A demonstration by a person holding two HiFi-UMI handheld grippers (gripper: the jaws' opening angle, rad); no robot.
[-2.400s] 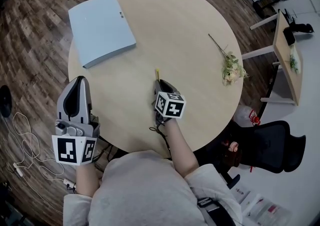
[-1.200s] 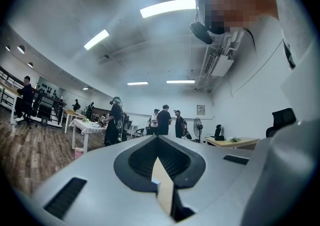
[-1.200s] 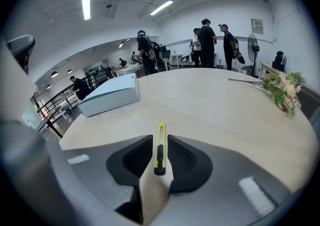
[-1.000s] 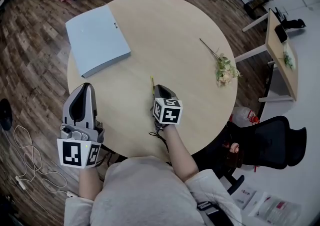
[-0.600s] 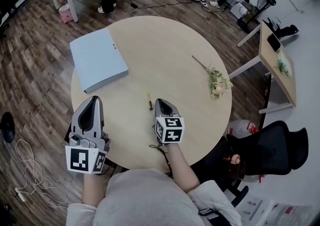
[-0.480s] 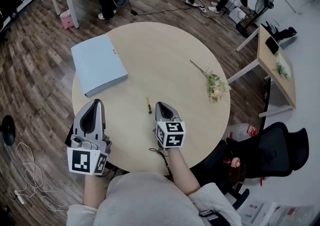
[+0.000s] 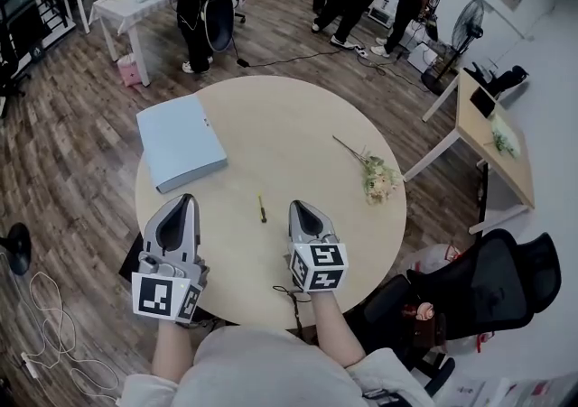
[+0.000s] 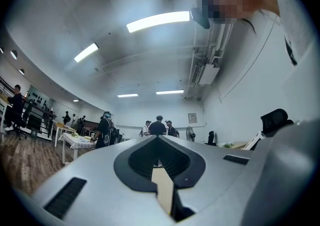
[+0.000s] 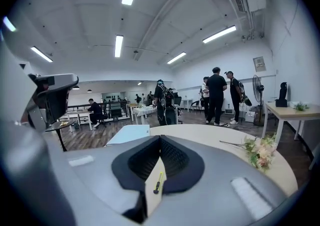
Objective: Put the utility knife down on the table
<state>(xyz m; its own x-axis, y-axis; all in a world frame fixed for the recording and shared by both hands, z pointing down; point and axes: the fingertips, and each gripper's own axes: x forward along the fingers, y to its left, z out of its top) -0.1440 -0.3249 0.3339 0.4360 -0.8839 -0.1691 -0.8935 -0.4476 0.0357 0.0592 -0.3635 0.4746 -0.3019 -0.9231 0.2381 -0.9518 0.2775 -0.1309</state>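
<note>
Utility knife (image 7: 262,208) lies flat on the round table (image 7: 298,116), just left of the right gripper (image 7: 299,205), jaws seemingly closed on nothing, left gripper (image 7: 188,199) likewise; placing step looks done, next move probably just lifting clear.

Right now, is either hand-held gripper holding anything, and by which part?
Nothing is held. The utility knife lies on the table, clear of the left hand-held gripper and right hand-held gripper, both shut.

floor (image 7: 63,143): dark wood planks | walls (image 9: 240,77): white | ceiling: strip lights (image 9: 119,45)
</note>
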